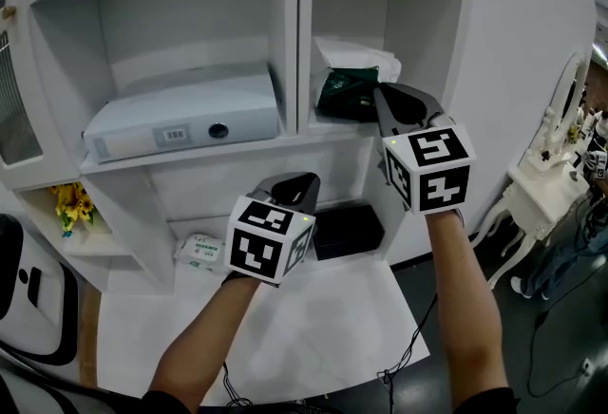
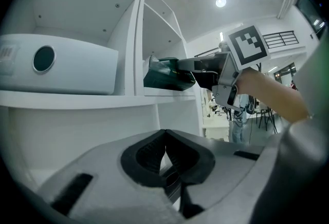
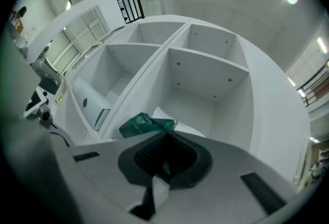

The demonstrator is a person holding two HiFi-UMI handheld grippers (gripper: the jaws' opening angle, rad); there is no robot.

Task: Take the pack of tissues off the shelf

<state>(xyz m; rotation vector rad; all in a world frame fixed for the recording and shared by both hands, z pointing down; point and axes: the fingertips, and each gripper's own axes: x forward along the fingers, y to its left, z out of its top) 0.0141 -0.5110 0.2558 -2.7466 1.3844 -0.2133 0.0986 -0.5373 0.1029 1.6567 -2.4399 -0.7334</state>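
Note:
A dark green pack of tissues (image 1: 344,91) lies at the front of the right-hand middle shelf compartment, with white paper (image 1: 359,56) behind it. My right gripper (image 1: 378,101) reaches into that compartment, its jaws shut on the pack's near end. The left gripper view shows the same grip from the side: the pack (image 2: 163,74) meets the right gripper (image 2: 188,71). In the right gripper view the pack (image 3: 140,124) runs straight into the closed jaws of the right gripper (image 3: 167,138). My left gripper (image 1: 293,184) hovers lower, before the bottom shelf, shut and empty (image 2: 165,140).
A white box file (image 1: 190,118) lies in the left compartment. On the bottom shelf sit a black box (image 1: 347,230) and a white and green packet (image 1: 201,251). Yellow flowers (image 1: 71,205) stand at the far left. A white upright divider (image 1: 292,32) separates the compartments.

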